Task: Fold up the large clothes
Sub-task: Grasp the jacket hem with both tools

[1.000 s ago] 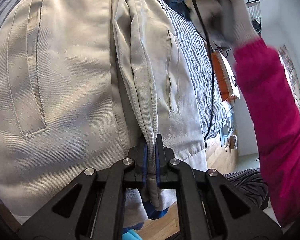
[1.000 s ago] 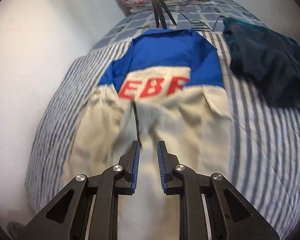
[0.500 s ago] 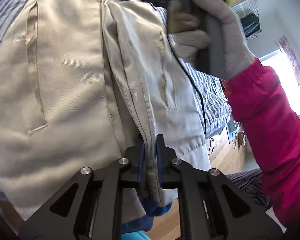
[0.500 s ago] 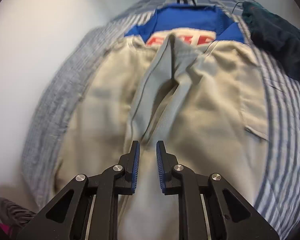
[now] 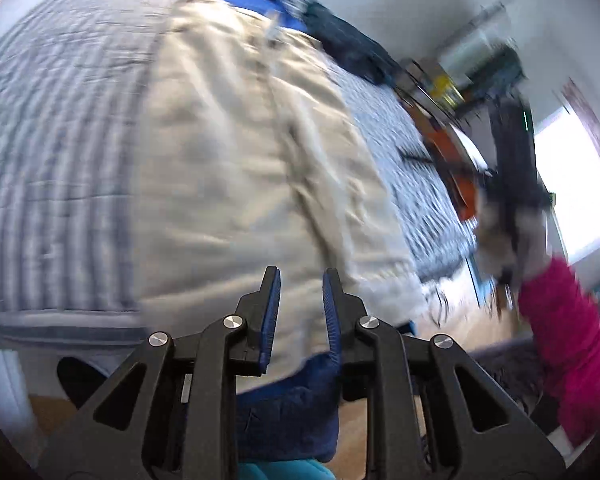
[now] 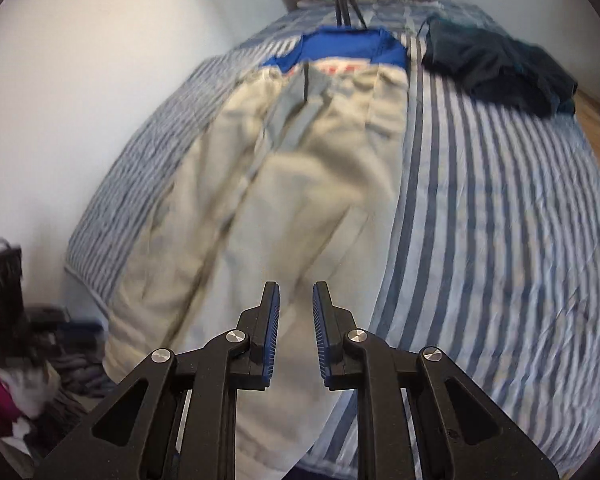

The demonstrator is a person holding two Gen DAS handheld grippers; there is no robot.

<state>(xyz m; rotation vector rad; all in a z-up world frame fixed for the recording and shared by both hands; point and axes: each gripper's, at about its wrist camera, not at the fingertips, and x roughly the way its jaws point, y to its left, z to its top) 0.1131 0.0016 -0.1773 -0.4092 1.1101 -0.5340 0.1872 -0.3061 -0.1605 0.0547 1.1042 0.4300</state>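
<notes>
Striped bedding [image 6: 480,220] carries the beige jacket [image 6: 284,200] lengthwise, blue collar end toward the pillows, hem hanging over the near edge. Your left claw [image 5: 300,292] has just been opening and now stands slightly parted over the hem, no cloth pinched between its pads. Your right claw [image 6: 296,304] hovers slightly apart too, empty, above the jacket's lower right side. For a clean fold, take the next grip at a side edge or the hem rather than mid-panel. You've open bed to the right; the dark garment [image 6: 500,64] sits far up, and the wall [image 6: 80,80] crowds the left.
</notes>
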